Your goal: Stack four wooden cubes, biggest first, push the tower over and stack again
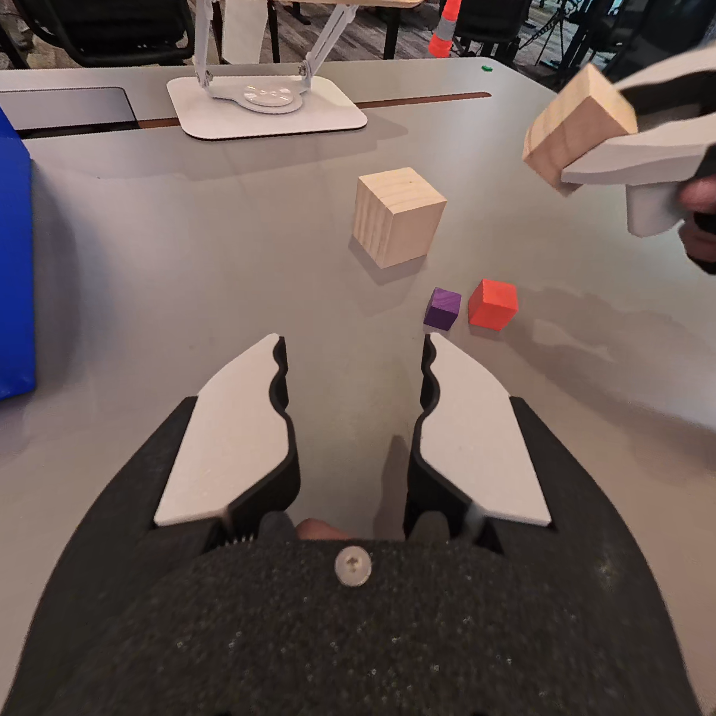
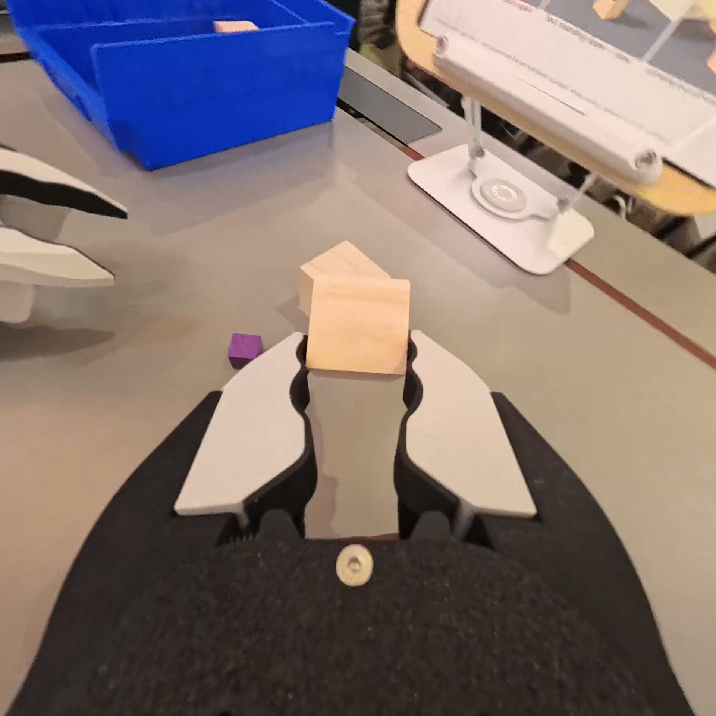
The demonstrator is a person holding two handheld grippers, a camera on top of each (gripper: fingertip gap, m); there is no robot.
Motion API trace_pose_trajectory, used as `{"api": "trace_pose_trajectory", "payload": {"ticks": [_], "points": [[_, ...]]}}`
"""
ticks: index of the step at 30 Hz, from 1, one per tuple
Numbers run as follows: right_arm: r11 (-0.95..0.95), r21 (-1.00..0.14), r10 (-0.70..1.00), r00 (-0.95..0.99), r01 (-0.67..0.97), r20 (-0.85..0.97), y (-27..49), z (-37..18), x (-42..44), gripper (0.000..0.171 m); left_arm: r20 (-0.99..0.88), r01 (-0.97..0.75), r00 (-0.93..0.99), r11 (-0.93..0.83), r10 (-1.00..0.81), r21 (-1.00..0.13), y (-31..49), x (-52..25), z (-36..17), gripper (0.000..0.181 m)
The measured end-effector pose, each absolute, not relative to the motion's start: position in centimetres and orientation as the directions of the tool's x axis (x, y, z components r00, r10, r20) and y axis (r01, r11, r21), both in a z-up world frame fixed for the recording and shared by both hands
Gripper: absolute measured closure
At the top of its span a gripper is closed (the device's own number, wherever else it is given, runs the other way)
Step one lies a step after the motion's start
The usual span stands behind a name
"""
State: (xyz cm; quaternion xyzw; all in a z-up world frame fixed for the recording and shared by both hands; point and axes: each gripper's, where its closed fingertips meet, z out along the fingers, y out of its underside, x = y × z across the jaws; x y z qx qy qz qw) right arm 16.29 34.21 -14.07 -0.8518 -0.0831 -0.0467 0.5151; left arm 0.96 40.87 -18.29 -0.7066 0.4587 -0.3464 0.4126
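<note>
The right gripper (image 2: 357, 350) is clenched on a plain wooden cube (image 2: 358, 329), which sits only between the tips of its jaws and is lifted above the table (image 2: 503, 387). Just beyond these jaws, and lower, the biggest wooden cube (image 2: 341, 263) stands on the table, so I judge the carried cube is meant to go on top of it. The left gripper (image 1: 354, 343) is released and holds nothing; the purple cube (image 1: 442, 308) lies just past its right fingertip, with the red cube (image 1: 493, 304) beside it. The risk I see is the shallow grip: the carried cube could turn or slip from the tips. Also, if it comes down off-centre or twisted against the base, it may push the base or leave a weak layer for the two small cubes.
</note>
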Motion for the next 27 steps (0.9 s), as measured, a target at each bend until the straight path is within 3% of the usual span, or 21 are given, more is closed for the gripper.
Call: {"api": "trace_pose_trajectory", "payload": {"ticks": [9,15,27], "points": [[-0.448,-0.749,0.556,0.808,0.489,0.195,40.4,-14.6,15.4,0.125,0.103,-0.385,0.324,-0.231,-0.940,-0.893,40.6,1.2,-18.6,0.114],[-0.469,-0.658,0.690,0.709,0.589,0.143,42.1,-15.9,15.4,0.125,0.097,-0.392,0.318,-0.224,-0.943,-0.892,40.4,1.2,-18.6,0.114],[-0.415,-0.602,0.792,0.597,0.682,0.130,42.5,-17.9,15.2,0.124,0.122,-0.395,0.309,-0.244,-0.943,-0.886,40.4,1.3,-18.8,0.114]]}}
